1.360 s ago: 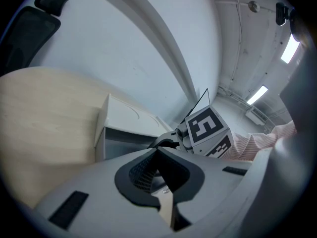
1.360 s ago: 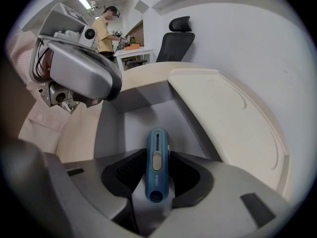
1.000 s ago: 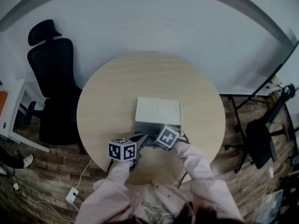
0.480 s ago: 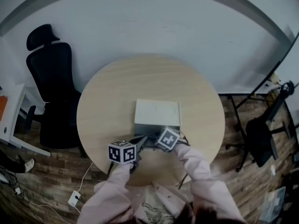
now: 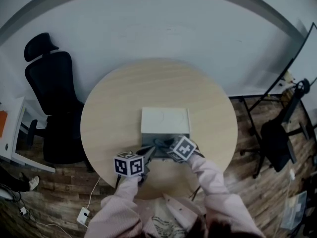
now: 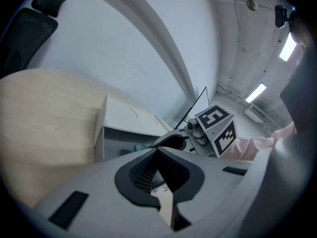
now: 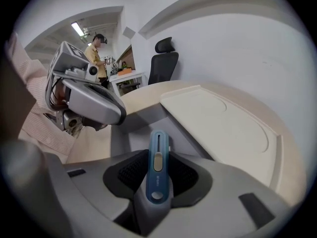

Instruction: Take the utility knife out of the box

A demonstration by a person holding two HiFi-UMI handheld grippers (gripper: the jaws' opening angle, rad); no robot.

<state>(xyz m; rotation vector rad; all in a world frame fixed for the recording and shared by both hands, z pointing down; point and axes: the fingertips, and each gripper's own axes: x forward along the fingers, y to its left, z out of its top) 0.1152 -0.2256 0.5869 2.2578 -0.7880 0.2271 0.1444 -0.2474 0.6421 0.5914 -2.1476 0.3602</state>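
Note:
A white box (image 5: 165, 120) lies on the round wooden table (image 5: 111, 103), its grey drawer (image 7: 141, 133) pulled out toward me. My right gripper (image 7: 158, 162) is shut on a blue utility knife (image 7: 157, 168), which stands up between the pads above the drawer. In the head view a bit of the knife (image 5: 160, 144) shows at the drawer's front, beside the right gripper (image 5: 167, 148). My left gripper (image 5: 148, 151) hovers at the drawer's front left corner. Its jaws (image 6: 157, 155) meet at the tips and I see nothing clearly between them.
A black office chair (image 5: 52, 98) stands left of the table. Another dark chair (image 5: 277, 138) and a stand's legs are on the right. A power strip (image 5: 82, 214) lies on the wooden floor. A person (image 7: 99, 53) stands far off in the right gripper view.
The right gripper has shifted slightly to the right and rolled a little, with the knife still in it. The left gripper has stayed where it was.

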